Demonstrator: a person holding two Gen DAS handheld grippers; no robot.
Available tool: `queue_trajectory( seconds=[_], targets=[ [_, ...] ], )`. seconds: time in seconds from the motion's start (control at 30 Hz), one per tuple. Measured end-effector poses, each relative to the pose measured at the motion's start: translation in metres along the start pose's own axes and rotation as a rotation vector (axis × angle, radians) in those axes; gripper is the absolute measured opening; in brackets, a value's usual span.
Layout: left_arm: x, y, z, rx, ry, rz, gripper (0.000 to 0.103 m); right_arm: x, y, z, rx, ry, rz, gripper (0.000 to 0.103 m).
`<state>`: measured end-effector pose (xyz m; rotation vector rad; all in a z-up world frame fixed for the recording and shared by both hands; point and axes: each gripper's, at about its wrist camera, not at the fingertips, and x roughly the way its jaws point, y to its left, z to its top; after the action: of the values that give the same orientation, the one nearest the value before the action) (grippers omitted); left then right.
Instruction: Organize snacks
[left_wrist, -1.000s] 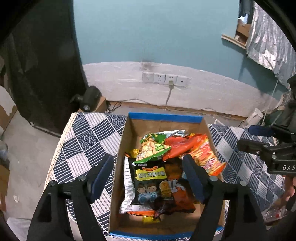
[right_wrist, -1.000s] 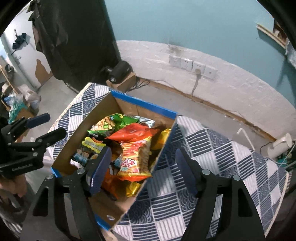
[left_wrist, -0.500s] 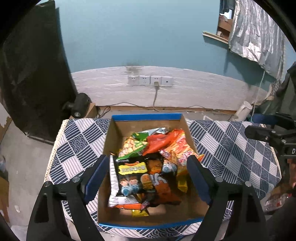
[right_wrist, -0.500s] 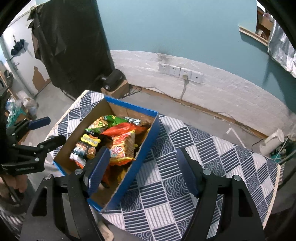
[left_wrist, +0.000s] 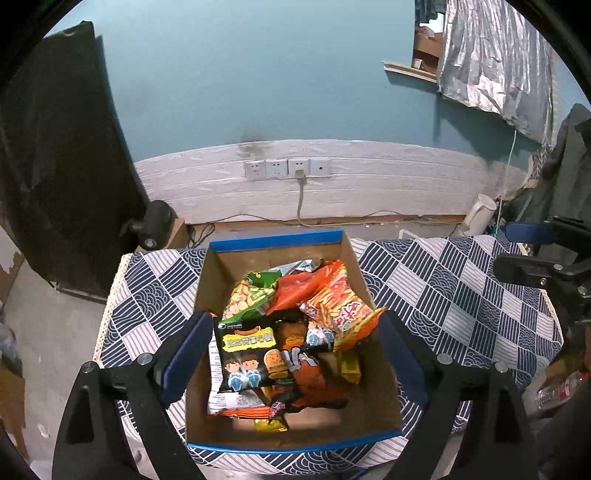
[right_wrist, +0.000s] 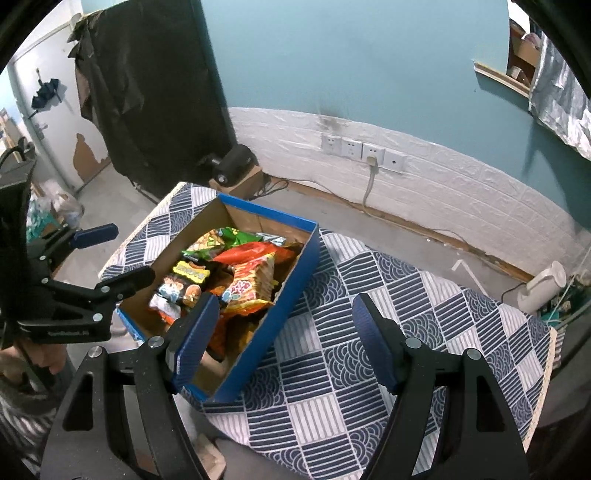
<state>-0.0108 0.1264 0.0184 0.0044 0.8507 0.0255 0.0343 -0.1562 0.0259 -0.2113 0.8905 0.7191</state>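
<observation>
- Left wrist view: the left gripper (left_wrist: 291, 350) hangs over the cardboard box (left_wrist: 275, 240), jaws spread wide and holding nothing. The snack packets (left_wrist: 280, 332) lie heaped inside, straight ahead and below, framed between the two fingers. The black packet (left_wrist: 249, 356) is on top at the near side, its long axis running away from the gripper. The box sits on the checked cloth (left_wrist: 443, 291).
- Right wrist view: the right gripper (right_wrist: 284, 339) is also wide open and empty, over the checked cloth (right_wrist: 369, 362), with the box (right_wrist: 291, 295) off to its left. Its left finger overlaps the box's near corner.
- My call: the left gripper is nearer and better lined up for a straight drop onto the black packet.
</observation>
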Motion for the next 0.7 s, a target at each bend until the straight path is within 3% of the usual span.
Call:
queue_trajectory(
  seconds=[0.7],
  targets=[
    [-0.0003, -0.0086, 0.0005, 0.016, -0.003, -0.002, 0.092, 0.0000, -0.0099, -0.0084, 0.011, 0.008, -0.016, 0.074]
  ],
)
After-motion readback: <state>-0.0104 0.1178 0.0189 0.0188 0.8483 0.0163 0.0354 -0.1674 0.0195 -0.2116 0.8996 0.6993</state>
